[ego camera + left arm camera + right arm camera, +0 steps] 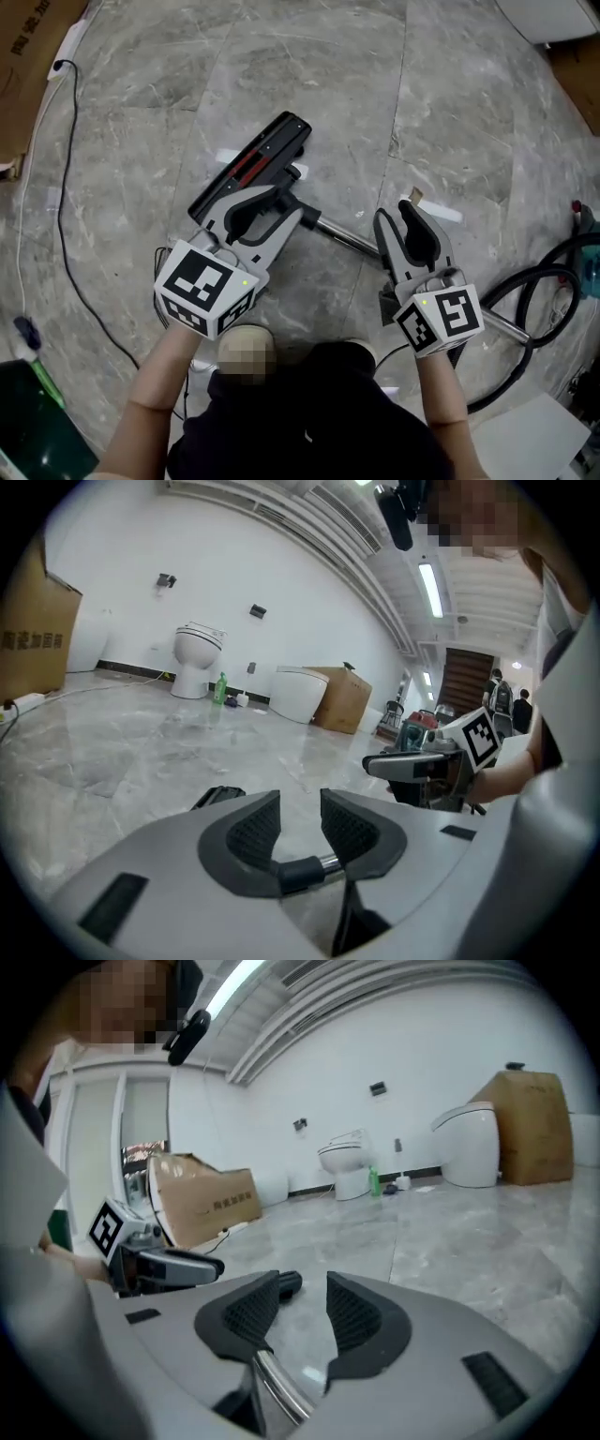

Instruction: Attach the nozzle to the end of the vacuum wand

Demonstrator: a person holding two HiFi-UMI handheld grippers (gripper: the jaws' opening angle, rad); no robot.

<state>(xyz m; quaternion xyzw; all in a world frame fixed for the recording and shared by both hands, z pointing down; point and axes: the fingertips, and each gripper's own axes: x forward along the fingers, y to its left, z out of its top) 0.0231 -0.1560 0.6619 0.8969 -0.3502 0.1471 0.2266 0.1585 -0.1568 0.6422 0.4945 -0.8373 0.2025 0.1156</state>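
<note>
The vacuum wand [349, 236], a chrome tube with a dark collar, is seen just beneath the ribbed fingers [253, 832] of the left gripper [300, 799] and right gripper [303, 1283], both released.

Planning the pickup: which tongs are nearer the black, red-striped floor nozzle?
Left. The left tongs hover beside the black, red-striped floor nozzle; right tongs are farther, over the chrome wand.

We see a grey veined marble floor [281, 84] running to a plain white wall [234, 555], where a white toilet [194, 658], a green bottle [220, 688], a second toilet [298, 694] and a cardboard box [342, 700] stand in line, with a long strip light [431, 588] on the ceiling.
</note>
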